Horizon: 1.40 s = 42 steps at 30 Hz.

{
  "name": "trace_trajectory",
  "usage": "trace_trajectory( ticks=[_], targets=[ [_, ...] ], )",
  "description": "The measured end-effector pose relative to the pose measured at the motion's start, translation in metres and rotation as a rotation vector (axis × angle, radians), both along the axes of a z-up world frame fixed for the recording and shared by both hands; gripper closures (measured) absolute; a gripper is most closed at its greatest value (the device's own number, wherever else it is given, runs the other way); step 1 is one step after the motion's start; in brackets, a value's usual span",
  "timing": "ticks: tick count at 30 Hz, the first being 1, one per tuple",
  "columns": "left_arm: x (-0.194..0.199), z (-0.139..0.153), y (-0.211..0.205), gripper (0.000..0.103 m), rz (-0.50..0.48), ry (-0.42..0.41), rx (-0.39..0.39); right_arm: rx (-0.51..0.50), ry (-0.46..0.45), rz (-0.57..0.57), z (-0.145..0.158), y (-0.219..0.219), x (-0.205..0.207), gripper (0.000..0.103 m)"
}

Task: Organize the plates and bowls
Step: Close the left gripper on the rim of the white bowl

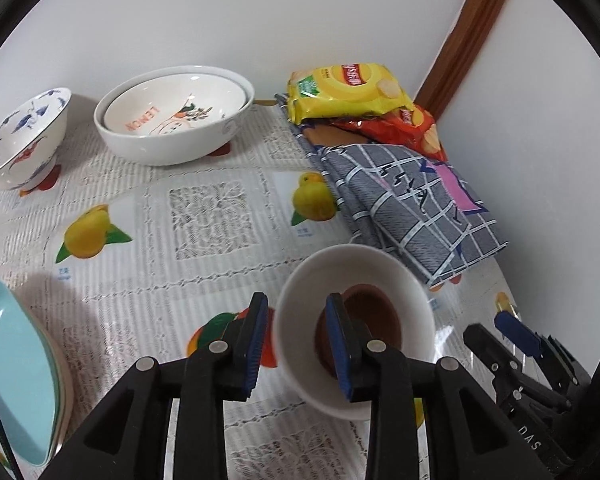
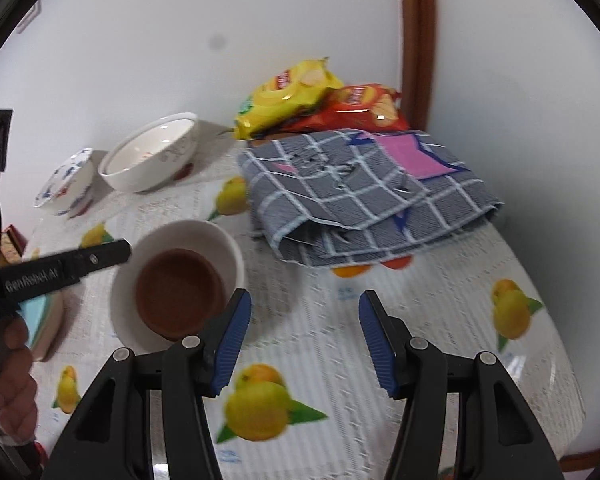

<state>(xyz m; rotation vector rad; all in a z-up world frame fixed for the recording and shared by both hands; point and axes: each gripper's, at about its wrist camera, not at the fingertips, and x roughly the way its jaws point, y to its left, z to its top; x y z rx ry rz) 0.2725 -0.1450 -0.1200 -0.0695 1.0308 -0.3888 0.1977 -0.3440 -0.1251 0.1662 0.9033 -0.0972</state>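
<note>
A white bowl (image 1: 380, 272) stands on the fruit-print tablecloth with a small brown dish (image 1: 376, 312) inside it. My left gripper (image 1: 296, 300) straddles its near-left rim, one finger outside and one inside; the pads stand off the wall, so it is open. In the right wrist view the same white bowl (image 2: 204, 240) and brown dish (image 2: 180, 292) lie left of my right gripper (image 2: 304, 298), which is open over bare cloth with nothing between its fingers. At the back a large white bowl (image 1: 172, 144) holds a "LEMON" bowl (image 1: 172, 108), beside a blue-patterned bowl (image 1: 24, 132). Light blue plates (image 1: 16, 368) are stacked at the left.
A folded grey checked cloth (image 1: 412, 208) lies at the right, with a yellow chip bag (image 1: 348, 92) and a red chip bag (image 1: 416, 128) behind it in the wall corner. A wooden door frame (image 2: 416, 40) rises there. A hand (image 2: 12, 360) grips the left tool's handle.
</note>
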Motion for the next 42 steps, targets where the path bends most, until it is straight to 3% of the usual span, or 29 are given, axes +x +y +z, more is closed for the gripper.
trace_trajectory(
  ticks=[11, 16, 27, 42],
  targets=[
    [-0.004, -0.008, 0.010, 0.074, 0.016, 0.010, 0.025, 0.036, 0.012, 0.023, -0.008, 0.019, 0.016, 0.048],
    [-0.006, -0.005, 0.019, 0.074, 0.035, -0.002, 0.033, -0.015, 0.008, 0.020, -0.002, 0.027, 0.013, 0.047],
    [-0.026, 0.020, 0.039, 0.074, 0.075, -0.064, 0.001, -0.107, 0.003, -0.023, 0.021, 0.038, -0.008, 0.031],
    [-0.067, 0.060, 0.052, 0.074, 0.097, -0.167, 0.019, 0.019, -0.041, -0.024, 0.055, 0.025, -0.042, 0.030]
  ],
)
